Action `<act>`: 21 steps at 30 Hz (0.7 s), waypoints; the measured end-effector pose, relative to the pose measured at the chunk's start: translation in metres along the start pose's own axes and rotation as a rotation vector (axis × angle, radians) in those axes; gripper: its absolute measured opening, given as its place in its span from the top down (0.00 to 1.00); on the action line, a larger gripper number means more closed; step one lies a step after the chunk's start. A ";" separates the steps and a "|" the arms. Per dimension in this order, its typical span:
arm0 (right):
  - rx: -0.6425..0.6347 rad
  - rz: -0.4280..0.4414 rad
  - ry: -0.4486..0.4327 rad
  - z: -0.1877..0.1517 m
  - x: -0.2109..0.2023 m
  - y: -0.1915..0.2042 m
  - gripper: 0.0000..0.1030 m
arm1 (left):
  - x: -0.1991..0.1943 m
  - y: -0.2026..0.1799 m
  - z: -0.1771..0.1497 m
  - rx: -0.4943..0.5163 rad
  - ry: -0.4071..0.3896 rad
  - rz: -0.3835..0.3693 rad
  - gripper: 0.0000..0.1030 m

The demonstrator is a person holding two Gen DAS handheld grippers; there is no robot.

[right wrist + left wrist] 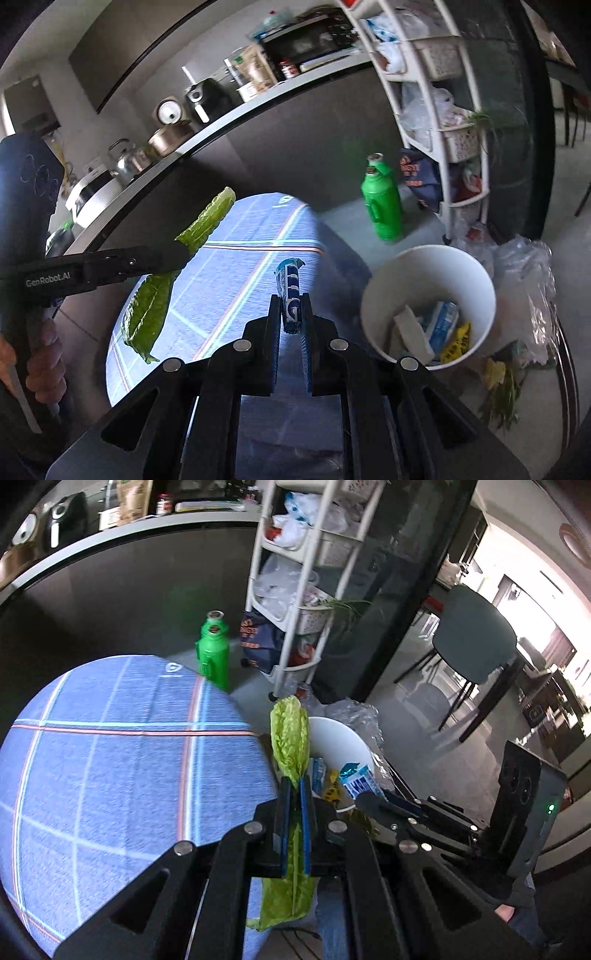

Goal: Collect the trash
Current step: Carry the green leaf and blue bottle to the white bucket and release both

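Left wrist view: our left gripper (295,786) clamps a lettuce leaf (290,738) between its fingers, the leaf running past both ends. Our right gripper (290,302) pinches a blue wrapper (290,288), tip protruding. Beyond, the white bin (476,280) holds scraps on the floor.

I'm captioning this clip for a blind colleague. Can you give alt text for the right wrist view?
The right claw is shut on a blue-and-white wrapper above a round blue plaid table. At left, the left claw grips a green lettuce leaf. At right, a white bucket holds other wrappers.
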State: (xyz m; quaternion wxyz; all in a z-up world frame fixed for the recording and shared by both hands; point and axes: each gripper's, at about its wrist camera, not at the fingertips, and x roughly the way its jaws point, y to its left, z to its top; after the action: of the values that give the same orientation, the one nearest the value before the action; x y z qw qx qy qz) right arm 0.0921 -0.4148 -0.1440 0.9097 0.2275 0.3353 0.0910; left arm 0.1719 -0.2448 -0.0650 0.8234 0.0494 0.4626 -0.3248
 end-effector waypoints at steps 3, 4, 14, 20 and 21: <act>0.031 -0.016 0.001 -0.002 0.002 -0.015 0.91 | 0.016 -0.009 0.006 0.014 0.021 -0.009 0.94; 0.040 -0.021 0.002 -0.003 0.002 -0.019 0.91 | 0.020 -0.011 0.008 0.016 0.027 -0.012 0.94; 0.111 -0.092 0.027 -0.012 0.016 -0.074 0.91 | 0.085 -0.036 0.025 0.055 0.121 -0.040 0.94; 0.132 -0.132 0.053 -0.014 0.033 -0.102 0.91 | 0.130 -0.042 0.032 0.063 0.180 -0.059 0.93; 0.131 -0.138 0.059 -0.015 0.037 -0.107 0.91 | 0.137 -0.044 0.033 0.064 0.190 -0.066 0.93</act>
State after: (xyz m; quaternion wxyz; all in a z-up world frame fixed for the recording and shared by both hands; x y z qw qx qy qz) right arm 0.1116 -0.4917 -0.2256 0.8866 0.2600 0.3822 0.0125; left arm 0.2200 -0.3585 -0.1456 0.7628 0.0912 0.5292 -0.3602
